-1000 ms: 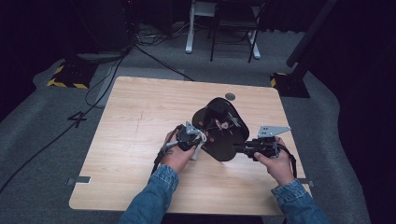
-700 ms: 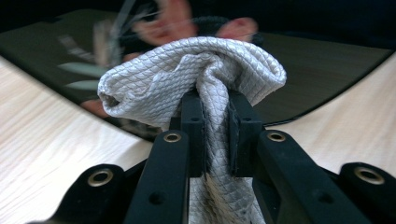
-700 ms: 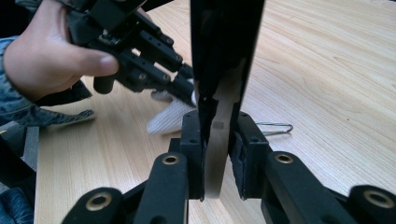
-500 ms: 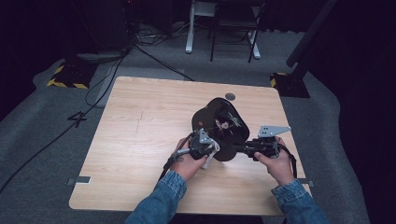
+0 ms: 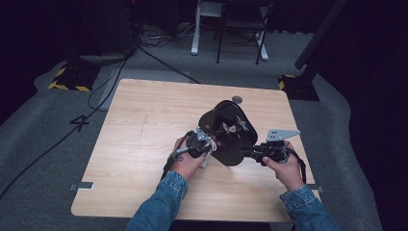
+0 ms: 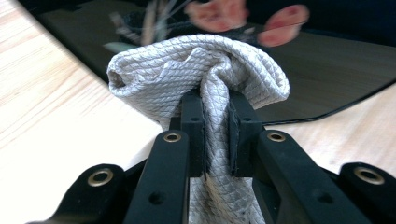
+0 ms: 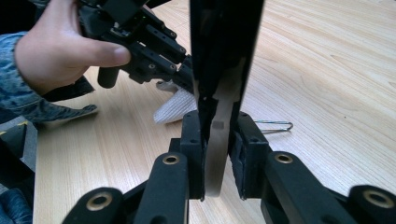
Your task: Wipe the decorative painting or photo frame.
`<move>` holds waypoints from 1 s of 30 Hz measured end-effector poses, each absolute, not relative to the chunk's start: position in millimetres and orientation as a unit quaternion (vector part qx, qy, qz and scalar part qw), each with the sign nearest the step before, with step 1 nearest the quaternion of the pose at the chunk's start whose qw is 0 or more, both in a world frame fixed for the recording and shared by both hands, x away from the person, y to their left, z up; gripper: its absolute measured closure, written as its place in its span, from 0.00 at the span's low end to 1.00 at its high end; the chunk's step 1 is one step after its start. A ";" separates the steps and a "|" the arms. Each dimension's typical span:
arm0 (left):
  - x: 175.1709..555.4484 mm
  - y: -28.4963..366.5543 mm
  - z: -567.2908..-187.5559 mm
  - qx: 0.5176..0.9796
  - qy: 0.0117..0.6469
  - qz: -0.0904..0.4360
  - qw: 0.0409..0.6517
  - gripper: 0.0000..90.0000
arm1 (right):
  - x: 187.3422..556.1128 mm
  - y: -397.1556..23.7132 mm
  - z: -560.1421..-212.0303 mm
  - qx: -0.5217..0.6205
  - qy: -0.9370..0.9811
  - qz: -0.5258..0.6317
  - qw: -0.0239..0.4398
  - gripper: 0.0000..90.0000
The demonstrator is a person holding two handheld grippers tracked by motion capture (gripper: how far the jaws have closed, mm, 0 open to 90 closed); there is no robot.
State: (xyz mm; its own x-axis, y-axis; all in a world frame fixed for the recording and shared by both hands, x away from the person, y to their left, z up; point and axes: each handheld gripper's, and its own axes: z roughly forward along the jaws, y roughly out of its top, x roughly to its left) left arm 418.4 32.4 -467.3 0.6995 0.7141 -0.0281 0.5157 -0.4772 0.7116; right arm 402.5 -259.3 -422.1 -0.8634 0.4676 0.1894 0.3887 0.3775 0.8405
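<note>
Black plate (image 5: 230,132) tilted, edge-up in right gripper (image 5: 246,153).

There are two hand-held grippers: the left hand-held gripper (image 5: 206,142) and the right hand-held gripper (image 5: 246,153), each carried by one hand, so two hands and two denim sleeves come up from the near edge of one wooden counter (image 5: 144,125). On it there is one black plate (image 5: 230,144) painted with a flower pattern and one grey quilted cloth (image 6: 196,70). One thin wire clip (image 7: 275,125) lies on the wood, and one small round grey disc (image 5: 236,99) sits near the far edge.
</note>
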 end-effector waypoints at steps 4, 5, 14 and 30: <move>422.4 38.7 -470.5 0.845 0.374 0.146 0.353 0.88 | 402.7 -259.6 -422.3 0.259 0.829 0.495 0.039 0.85; 423.2 40.2 -472.0 0.843 0.380 0.145 0.353 0.88 | 402.7 -259.6 -422.2 0.259 0.829 0.495 0.039 0.85; 415.8 30.7 -473.6 0.854 0.360 0.107 0.360 0.88 | 402.8 -259.1 -422.4 0.260 0.827 0.498 0.036 0.85; 397.6 2.5 -473.3 0.869 0.320 0.093 0.366 0.88 | 403.6 -261.5 -422.6 0.266 0.824 0.499 0.036 0.87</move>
State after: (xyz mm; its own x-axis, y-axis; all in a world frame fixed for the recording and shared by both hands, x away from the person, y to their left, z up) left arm 397.6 2.5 -473.3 0.7782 0.6238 -0.0722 0.4879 -0.5282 0.6950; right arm 403.6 -261.5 -422.6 -0.8559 0.4745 0.2055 0.4021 0.3610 0.8414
